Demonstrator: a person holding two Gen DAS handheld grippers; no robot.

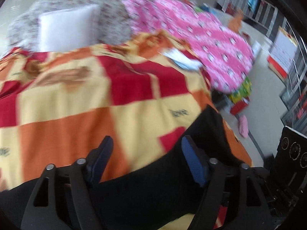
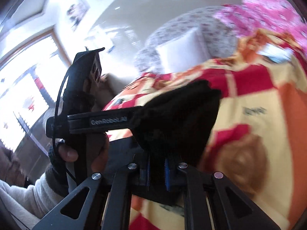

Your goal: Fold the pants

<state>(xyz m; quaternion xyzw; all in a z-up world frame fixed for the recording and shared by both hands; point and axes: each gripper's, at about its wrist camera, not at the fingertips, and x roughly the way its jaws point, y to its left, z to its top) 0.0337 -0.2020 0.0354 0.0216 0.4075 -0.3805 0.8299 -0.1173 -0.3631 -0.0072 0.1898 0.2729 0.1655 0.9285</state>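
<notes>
The black pants [image 1: 207,134] lie across the checked bedspread [image 1: 67,105], running from the lower left to the bed's right edge. My left gripper [image 1: 146,140] has its blue pads [image 1: 193,161] wide apart, and the black cloth passes low between and under the fingers without being pinched. In the right wrist view my right gripper [image 2: 157,172] is shut on a bunched edge of the pants [image 2: 176,118], lifted off the bedspread [image 2: 259,134]. One finger of my left gripper [image 2: 107,121] reaches into the same cloth from the left; its tip is hidden.
A white pillow [image 1: 65,30] leans on a grey flowered cushion [image 1: 80,0] at the head of the bed. A pink quilt [image 1: 211,44] covers the far right side. The floor [image 1: 268,95] to the right holds boxes and a pink slipper [image 1: 243,127]. A person's hand [image 2: 67,153] holds the left gripper.
</notes>
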